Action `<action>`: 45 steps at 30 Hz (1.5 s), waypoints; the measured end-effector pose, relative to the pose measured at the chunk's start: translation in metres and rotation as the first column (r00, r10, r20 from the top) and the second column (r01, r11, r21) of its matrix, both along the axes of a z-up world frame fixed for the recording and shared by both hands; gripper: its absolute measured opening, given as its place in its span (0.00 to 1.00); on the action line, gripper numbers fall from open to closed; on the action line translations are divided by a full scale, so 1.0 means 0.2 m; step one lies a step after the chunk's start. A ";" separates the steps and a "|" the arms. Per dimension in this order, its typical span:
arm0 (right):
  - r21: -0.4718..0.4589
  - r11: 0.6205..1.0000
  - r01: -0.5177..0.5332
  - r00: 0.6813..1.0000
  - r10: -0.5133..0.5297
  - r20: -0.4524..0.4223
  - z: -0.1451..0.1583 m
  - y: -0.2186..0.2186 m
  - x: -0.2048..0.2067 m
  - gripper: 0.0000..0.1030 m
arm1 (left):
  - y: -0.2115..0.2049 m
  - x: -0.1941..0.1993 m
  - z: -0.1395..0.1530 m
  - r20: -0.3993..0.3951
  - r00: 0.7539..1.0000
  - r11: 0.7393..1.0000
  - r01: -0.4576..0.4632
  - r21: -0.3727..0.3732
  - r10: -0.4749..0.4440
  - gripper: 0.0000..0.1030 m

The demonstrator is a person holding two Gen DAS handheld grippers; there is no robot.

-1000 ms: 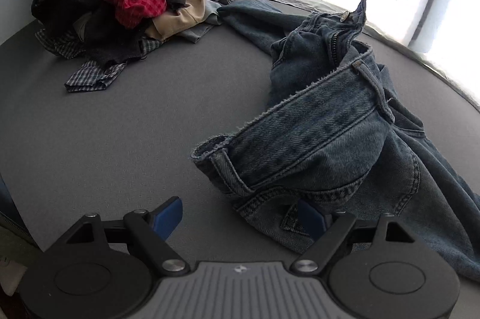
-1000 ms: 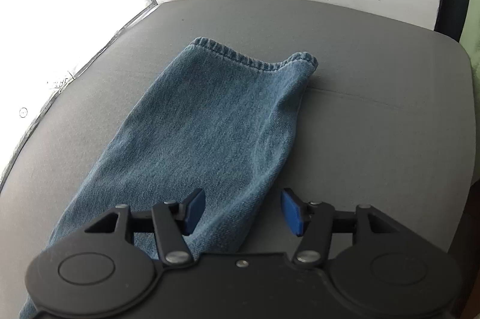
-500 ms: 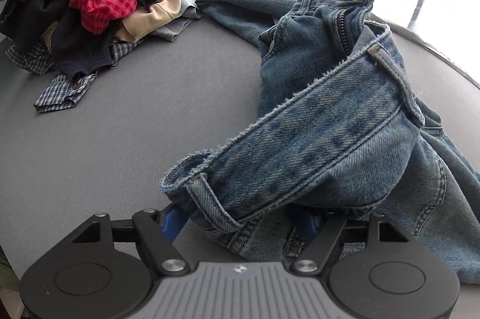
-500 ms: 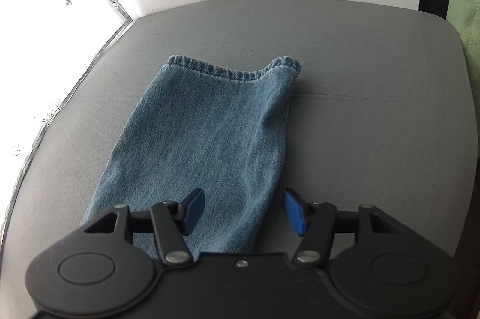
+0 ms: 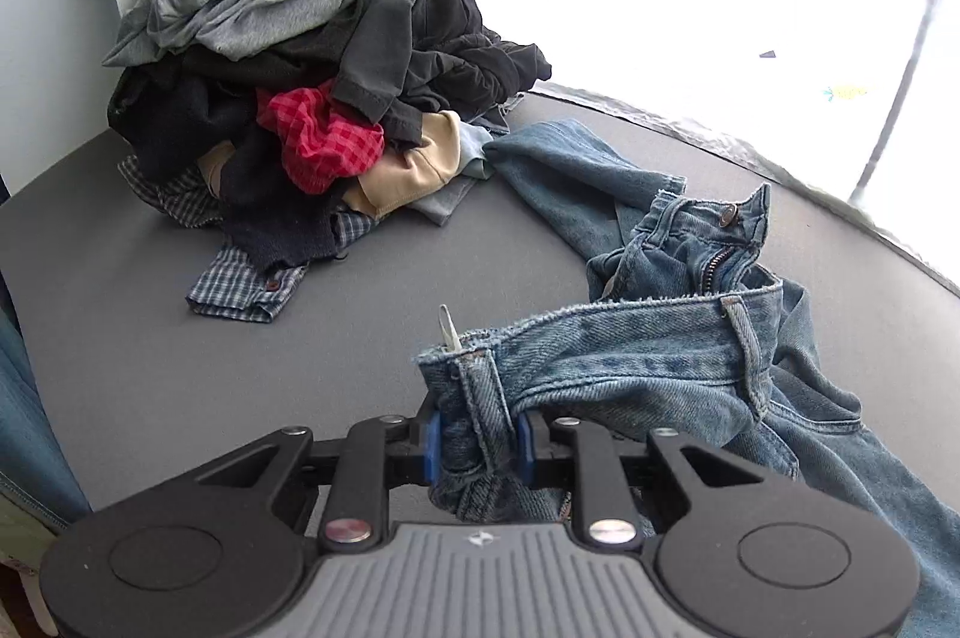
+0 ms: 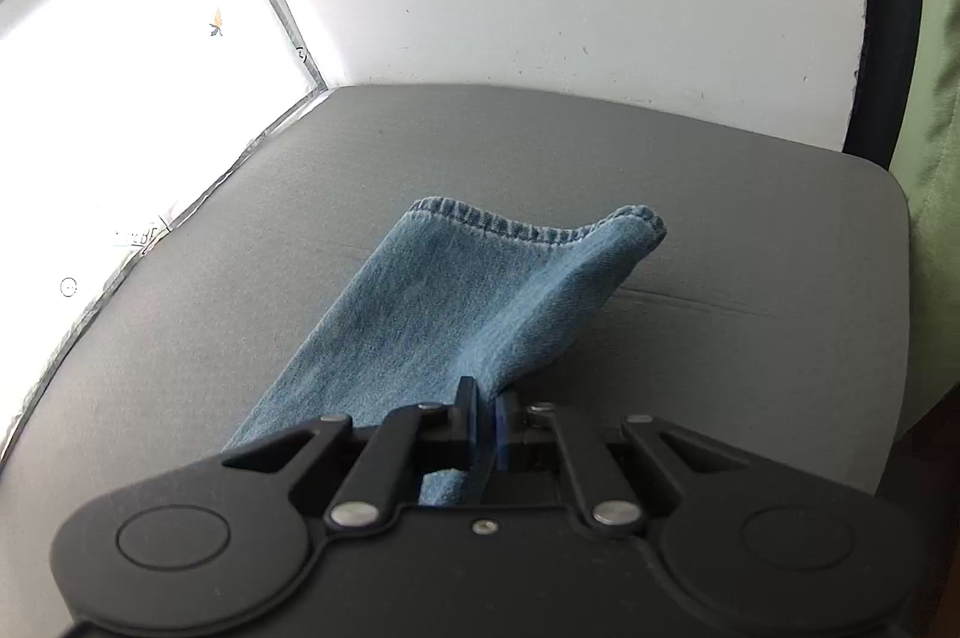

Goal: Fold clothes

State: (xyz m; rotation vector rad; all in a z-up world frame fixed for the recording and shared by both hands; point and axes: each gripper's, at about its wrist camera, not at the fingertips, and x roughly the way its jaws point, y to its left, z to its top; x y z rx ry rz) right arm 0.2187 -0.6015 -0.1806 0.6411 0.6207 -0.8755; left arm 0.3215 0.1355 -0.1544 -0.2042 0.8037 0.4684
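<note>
The jeans [image 5: 690,368] lay lengthwise across the grey table [image 5: 150,338], the left gripper [image 5: 474,443] clamped on their waistband end and the right gripper [image 6: 485,419] pinching the leg [image 6: 480,290] near its hem.

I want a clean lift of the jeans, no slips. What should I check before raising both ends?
1. Left tongs shut on the jeans waistband: ok.
2. Right tongs shut on the trouser leg: ok.
3. Grip depth on that leg: cannot tell.
4. Leg hem flat: not ok, one corner curls up.
5. Jeans separate from the clothes pile: cannot tell; denim reaches its edge.
6. Fly closed: not ok, zip open.
</note>
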 end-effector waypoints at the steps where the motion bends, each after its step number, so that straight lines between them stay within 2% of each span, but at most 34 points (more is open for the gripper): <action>1: -0.019 1.000 -0.004 1.000 0.004 0.007 0.04 0.03 -0.03 0.05 | 0.00 -0.03 0.04 0.005 1.000 0.999 0.003 0.035 -0.003 0.25; 4: -0.056 0.998 -0.010 1.000 0.008 -0.029 0.07 0.10 -0.13 0.05 | 0.03 -0.11 0.01 -0.042 0.999 0.999 -0.032 0.042 0.033 0.25; 7: -0.030 0.998 -0.055 0.981 0.049 -0.186 -0.08 0.10 -0.12 0.09 | 0.03 -0.14 -0.09 -0.122 0.991 0.997 -0.045 0.060 0.052 0.26; 8: -0.011 0.997 -0.071 0.968 0.066 -0.244 -0.13 0.09 -0.11 0.12 | 0.03 -0.15 -0.13 -0.149 0.987 0.997 -0.049 0.066 0.058 0.27; 10: -0.002 0.997 -0.080 0.950 0.076 -0.302 -0.18 0.11 -0.11 0.18 | 0.03 -0.17 -0.20 -0.202 0.977 0.995 -0.057 0.078 0.072 0.31; 12: -0.042 0.995 -0.085 0.942 0.067 -0.329 -0.17 0.13 -0.13 0.35 | 0.03 -0.19 -0.27 -0.253 0.964 0.994 -0.064 0.090 0.085 0.35; 14: -0.090 0.992 -0.094 0.946 0.061 -0.317 -0.13 0.14 -0.13 0.43 | 0.04 -0.20 -0.20 -0.220 0.971 0.993 -0.079 0.086 0.096 0.43; 16: -0.134 0.986 -0.102 0.950 0.057 -0.306 -0.09 0.15 -0.13 0.44 | 0.06 -0.20 -0.13 -0.175 0.978 0.991 -0.100 0.091 0.115 0.52; 17: -0.155 0.982 -0.106 0.953 0.056 -0.299 -0.07 0.14 -0.13 0.46 | 0.07 -0.20 -0.10 -0.151 0.981 0.989 -0.111 0.093 0.124 0.54; 19: -0.170 0.979 -0.111 0.960 0.061 -0.275 -0.05 0.12 -0.11 0.49 | 0.09 -0.21 -0.01 -0.079 0.986 0.986 -0.142 0.092 0.149 0.62; 22: -0.173 0.979 -0.107 0.970 0.064 -0.234 -0.03 0.07 -0.06 0.52 | 0.11 -0.20 0.11 0.012 0.982 0.980 -0.188 0.072 0.187 0.66; 25: -0.185 0.975 -0.120 0.972 0.078 -0.220 -0.02 0.01 0.01 0.54 | 0.10 -0.15 0.17 0.074 0.980 0.982 -0.188 0.018 0.186 0.67; 32: -0.182 0.968 -0.172 0.968 0.132 -0.212 -0.06 -0.14 0.24 0.62 | -0.09 0.06 0.14 0.044 0.996 0.995 -0.085 0.057 0.083 0.67; 37: -0.116 0.974 -0.195 0.964 0.169 -0.205 -0.16 -0.26 0.43 0.62 | -0.23 0.22 0.10 0.035 0.999 0.997 0.002 0.071 -0.004 0.70; 38: -0.095 0.973 -0.212 0.960 0.189 -0.208 -0.19 -0.28 0.47 0.59 | -0.25 0.26 0.10 0.035 0.999 0.997 0.019 0.074 -0.021 0.71; 40: -0.044 0.972 -0.232 0.945 0.214 -0.246 -0.26 -0.32 0.55 0.48 | -0.30 0.33 0.08 0.035 0.998 0.995 0.052 0.082 -0.055 0.73; 42: -0.022 0.976 -0.216 0.938 0.202 -0.281 -0.32 -0.36 0.61 0.28 | -0.33 0.40 0.07 0.021 0.998 0.994 0.057 0.092 -0.059 0.73; 45: -0.020 0.993 -0.115 0.962 0.106 -0.253 -0.34 -0.41 0.65 0.15 | -0.39 0.49 0.06 0.003 0.996 0.990 0.088 0.110 -0.089 0.73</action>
